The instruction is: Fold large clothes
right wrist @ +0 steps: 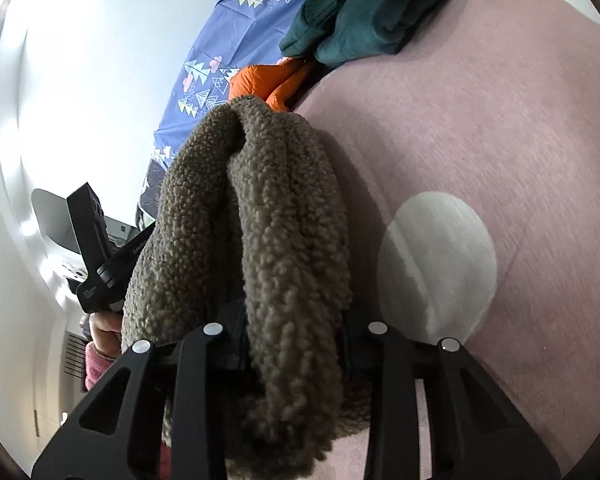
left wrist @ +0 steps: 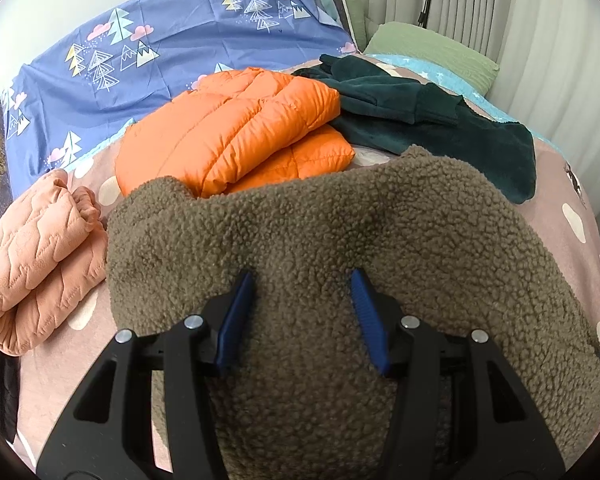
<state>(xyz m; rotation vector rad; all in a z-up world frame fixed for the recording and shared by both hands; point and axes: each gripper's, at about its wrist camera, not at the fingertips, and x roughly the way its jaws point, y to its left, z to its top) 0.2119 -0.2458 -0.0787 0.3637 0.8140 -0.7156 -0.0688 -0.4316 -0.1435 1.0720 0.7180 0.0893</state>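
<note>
A brown sherpa fleece garment [left wrist: 320, 240] lies folded on the pink bed cover [left wrist: 552, 176]. My left gripper [left wrist: 302, 312] is over it with its blue fingers [left wrist: 236, 312] spread apart, and the fleece bulges between them. In the right wrist view the same fleece [right wrist: 260, 220] hangs bunched in a thick fold. My right gripper [right wrist: 294, 332] is shut on that fold, and the fleece hides its fingertips. The left gripper's black body [right wrist: 100, 256] and the hand holding it show at the left of that view.
A folded orange puffer jacket [left wrist: 236, 128], a dark green fleece [left wrist: 440, 120] and a folded peach quilted garment [left wrist: 40, 264] lie on the bed. A blue tree-print sheet [left wrist: 160, 48] lies behind, with a green pillow [left wrist: 432, 48] and curtains at the back right.
</note>
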